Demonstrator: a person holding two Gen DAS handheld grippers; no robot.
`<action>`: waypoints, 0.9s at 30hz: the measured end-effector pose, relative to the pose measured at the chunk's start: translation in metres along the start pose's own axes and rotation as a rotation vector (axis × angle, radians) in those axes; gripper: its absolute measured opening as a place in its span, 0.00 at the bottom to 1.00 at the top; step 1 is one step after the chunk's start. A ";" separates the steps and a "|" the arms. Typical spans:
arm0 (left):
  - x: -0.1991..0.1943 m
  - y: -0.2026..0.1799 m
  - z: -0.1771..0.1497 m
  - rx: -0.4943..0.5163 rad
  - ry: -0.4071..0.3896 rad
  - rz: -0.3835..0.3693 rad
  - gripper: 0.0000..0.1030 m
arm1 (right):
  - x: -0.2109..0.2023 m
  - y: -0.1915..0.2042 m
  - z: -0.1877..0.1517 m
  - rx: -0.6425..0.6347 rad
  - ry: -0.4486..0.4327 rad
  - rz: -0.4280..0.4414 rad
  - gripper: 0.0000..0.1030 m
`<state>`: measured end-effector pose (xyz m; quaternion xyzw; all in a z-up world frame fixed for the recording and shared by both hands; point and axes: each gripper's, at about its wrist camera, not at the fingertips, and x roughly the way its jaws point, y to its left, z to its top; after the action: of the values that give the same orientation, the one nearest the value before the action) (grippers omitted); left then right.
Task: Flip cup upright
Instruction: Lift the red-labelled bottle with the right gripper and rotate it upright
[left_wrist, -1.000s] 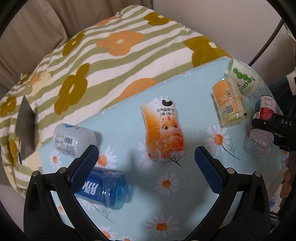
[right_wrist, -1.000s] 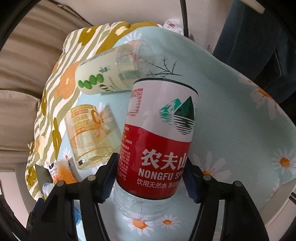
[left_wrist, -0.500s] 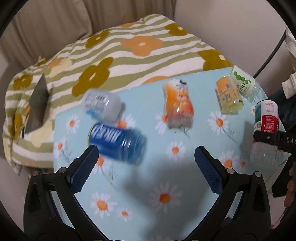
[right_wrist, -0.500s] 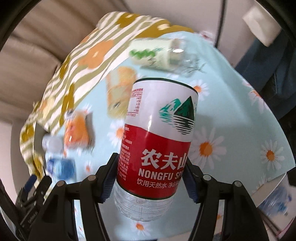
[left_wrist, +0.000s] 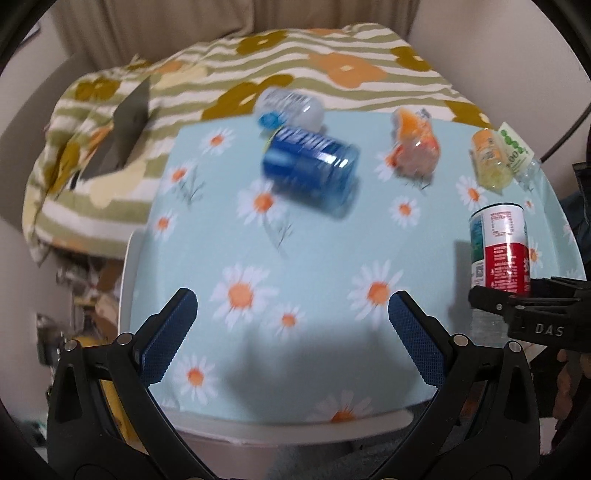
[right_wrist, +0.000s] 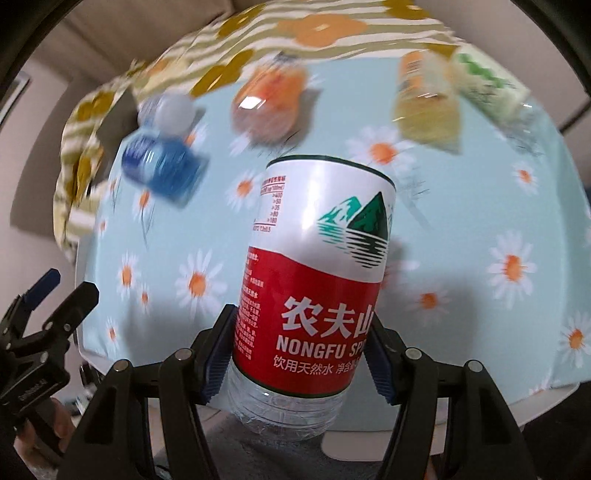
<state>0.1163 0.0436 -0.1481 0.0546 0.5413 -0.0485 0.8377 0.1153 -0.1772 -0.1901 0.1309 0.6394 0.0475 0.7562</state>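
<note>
My right gripper is shut on a cut-off clear plastic cup with a red and white Nongfu Spring label. It holds the cup upright-looking at the table's near right edge. The held cup and the right gripper also show in the left wrist view. My left gripper is open and empty above the near part of the table. A blue cup, a white cup, an orange cup, a yellow cup and a green-dotted cup lie on their sides.
The table has a light blue daisy-print cloth with a white rim. A striped floral blanket lies behind it with a grey card on it. Clutter sits on the floor at the left.
Both grippers have pulled back toward the near edge of the table, so the lying cups look farther away. The right gripper still holds the red-labelled cup.
</note>
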 end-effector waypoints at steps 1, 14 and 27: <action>0.000 0.004 -0.004 -0.010 0.003 0.004 1.00 | 0.005 0.006 -0.001 -0.021 0.006 -0.003 0.58; 0.007 0.035 -0.024 -0.092 0.026 0.029 1.00 | 0.043 0.039 -0.002 -0.101 0.079 -0.015 0.60; 0.002 0.034 -0.022 -0.076 0.008 0.033 1.00 | 0.040 0.038 -0.006 -0.057 0.054 0.009 0.84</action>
<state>0.1017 0.0809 -0.1573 0.0319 0.5450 -0.0138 0.8377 0.1198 -0.1302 -0.2198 0.1108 0.6575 0.0725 0.7417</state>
